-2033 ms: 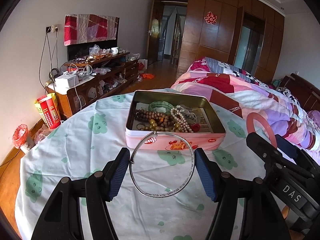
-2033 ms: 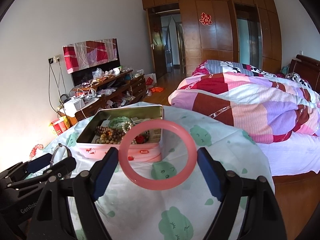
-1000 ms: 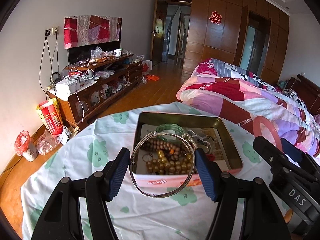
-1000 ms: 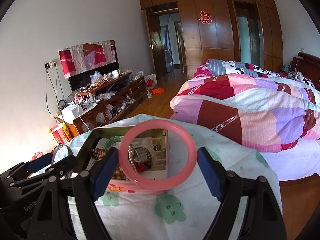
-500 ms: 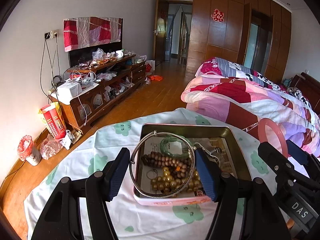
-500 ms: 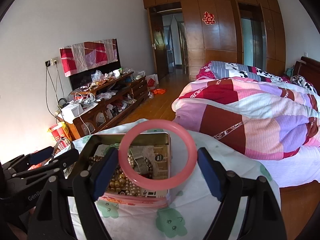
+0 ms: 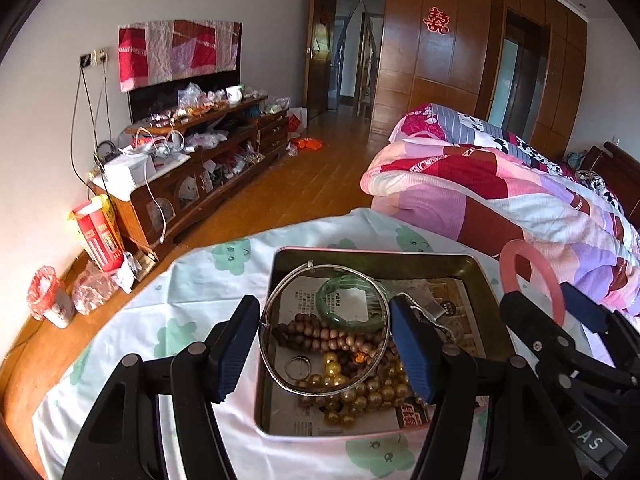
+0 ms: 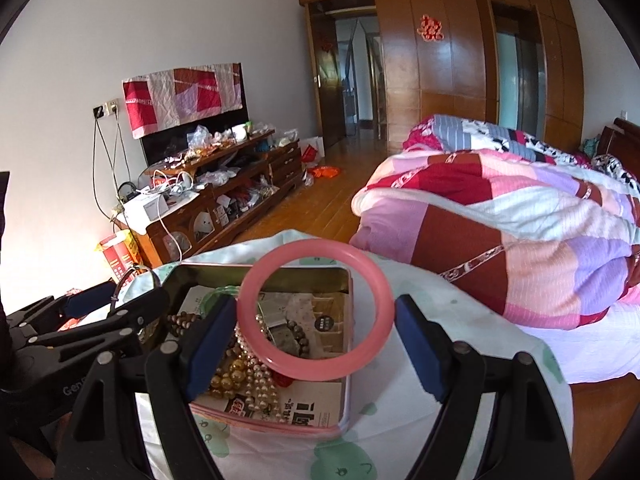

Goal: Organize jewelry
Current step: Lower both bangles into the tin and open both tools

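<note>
A pink tin box [image 7: 424, 257] stands open on the table and holds bead strings [image 7: 352, 388], a green bangle [image 7: 350, 321] and a small ring [image 7: 298, 368]. My left gripper [image 7: 325, 336] is shut on a thin silver bangle [image 7: 276, 376] and holds it above the box's left half. My right gripper [image 8: 314, 330] is shut on a pink bangle [image 8: 314, 372] and holds it above the box's [image 8: 344, 276] right half. The right gripper also shows at the right of the left wrist view [image 7: 536, 292].
The table wears a white cloth with green prints [image 7: 192, 292]. A bed with a patchwork quilt [image 8: 500, 220] lies to the right. A cluttered wooden TV cabinet [image 7: 192, 168] stands along the left wall. Wooden floor lies beyond the table edge.
Both grippers have risen and moved forward over the tin box, each still holding its bangle. The box now lies below them and I look down into it.
</note>
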Tool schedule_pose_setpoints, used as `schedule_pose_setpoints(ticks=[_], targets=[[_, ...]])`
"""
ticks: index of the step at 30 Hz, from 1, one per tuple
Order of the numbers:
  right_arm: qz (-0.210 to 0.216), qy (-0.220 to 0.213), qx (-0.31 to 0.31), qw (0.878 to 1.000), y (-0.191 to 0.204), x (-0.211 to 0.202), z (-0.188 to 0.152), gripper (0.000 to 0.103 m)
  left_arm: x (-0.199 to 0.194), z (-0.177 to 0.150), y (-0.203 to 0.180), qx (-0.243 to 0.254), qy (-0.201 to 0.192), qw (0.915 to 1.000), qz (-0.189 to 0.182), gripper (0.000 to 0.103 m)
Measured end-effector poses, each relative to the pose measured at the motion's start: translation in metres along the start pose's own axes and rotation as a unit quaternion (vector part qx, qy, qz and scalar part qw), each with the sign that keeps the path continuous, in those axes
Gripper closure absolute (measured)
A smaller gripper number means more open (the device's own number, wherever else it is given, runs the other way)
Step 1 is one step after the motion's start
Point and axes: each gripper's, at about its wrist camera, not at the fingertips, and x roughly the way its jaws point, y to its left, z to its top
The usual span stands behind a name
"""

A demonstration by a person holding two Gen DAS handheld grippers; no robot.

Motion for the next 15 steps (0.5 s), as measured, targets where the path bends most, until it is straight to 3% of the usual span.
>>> schedule_pose_setpoints(ticks=[6,15], targets=[[0.004,0.037,0.035,0.999,-0.007,0.031,0.004,0.02,0.027,-0.002,0.002,-0.007,0.04,0.9991,0.006,0.036],[0.018,0.068,0.018,0.997,-0.007,0.052,-0.006,0.02,0.031,-0.007,-0.003,0.034,0.026,0.9987,0.029,0.036]])
